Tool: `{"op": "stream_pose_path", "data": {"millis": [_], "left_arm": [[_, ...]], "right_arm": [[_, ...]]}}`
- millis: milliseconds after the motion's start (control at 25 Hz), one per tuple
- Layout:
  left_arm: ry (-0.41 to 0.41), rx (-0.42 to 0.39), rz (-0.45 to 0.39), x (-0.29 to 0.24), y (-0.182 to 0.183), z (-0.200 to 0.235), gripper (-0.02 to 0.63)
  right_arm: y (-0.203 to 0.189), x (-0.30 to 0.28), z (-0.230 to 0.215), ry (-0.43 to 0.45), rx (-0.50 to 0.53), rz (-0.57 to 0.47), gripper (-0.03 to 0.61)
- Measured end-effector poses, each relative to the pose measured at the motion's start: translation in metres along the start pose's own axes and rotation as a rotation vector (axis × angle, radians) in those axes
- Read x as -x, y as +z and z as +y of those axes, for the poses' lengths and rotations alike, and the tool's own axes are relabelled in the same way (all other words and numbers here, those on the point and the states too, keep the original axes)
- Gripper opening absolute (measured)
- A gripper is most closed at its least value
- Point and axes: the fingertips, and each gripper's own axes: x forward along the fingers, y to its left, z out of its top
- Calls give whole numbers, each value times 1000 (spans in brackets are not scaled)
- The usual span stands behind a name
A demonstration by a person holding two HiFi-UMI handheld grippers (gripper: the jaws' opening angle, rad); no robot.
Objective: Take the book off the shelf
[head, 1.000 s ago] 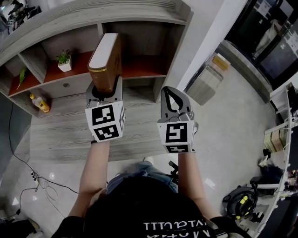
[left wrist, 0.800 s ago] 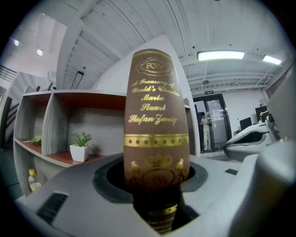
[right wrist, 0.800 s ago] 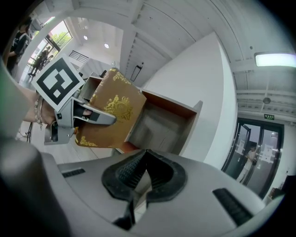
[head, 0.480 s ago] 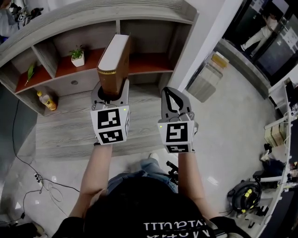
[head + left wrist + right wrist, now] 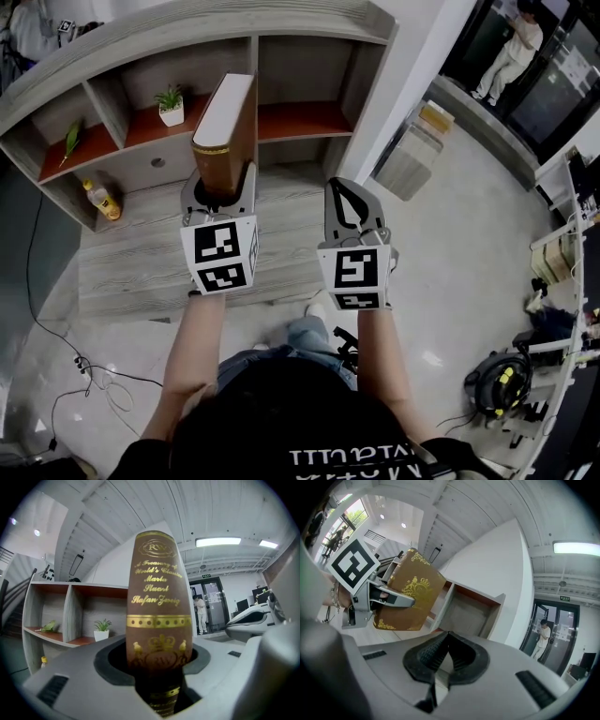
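A thick brown book [image 5: 225, 131] with gold ornament and white page edges stands upright in my left gripper [image 5: 218, 192], which is shut on its lower end. It is held in the air in front of the wooden shelf unit [image 5: 309, 122], clear of the compartments. In the left gripper view the book's spine [image 5: 159, 620] rises between the jaws of that gripper [image 5: 159, 667]. My right gripper [image 5: 343, 190] hovers beside it to the right, shut and holding nothing. The right gripper view shows its own closed jaws [image 5: 440, 644] and the book's cover [image 5: 410, 590] to the left.
The shelf holds a small potted plant [image 5: 172, 105], a green item [image 5: 72, 139] and a bottle [image 5: 103, 200] lower left. A stack of boards [image 5: 417, 155] leans by the white wall. Cables [image 5: 84, 375] lie on the floor. A person [image 5: 511, 47] stands at the far doorway.
The left gripper has carried the book slightly right. The shelf has shifted right in the head view. Both grippers' jaws stand as before.
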Motion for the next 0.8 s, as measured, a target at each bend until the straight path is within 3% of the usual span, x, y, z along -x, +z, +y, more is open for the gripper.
{"op": "stream_pose_path", "data": {"millis": [400,800], "left_arm": [[-36,11,12,30,-10,2,233],[-87,12,77,53,-52,-5,233]], "right_arm": [[-4,33,19,-37,-23,36,15],[-33,53,43,-44,-105,85,14]]}}
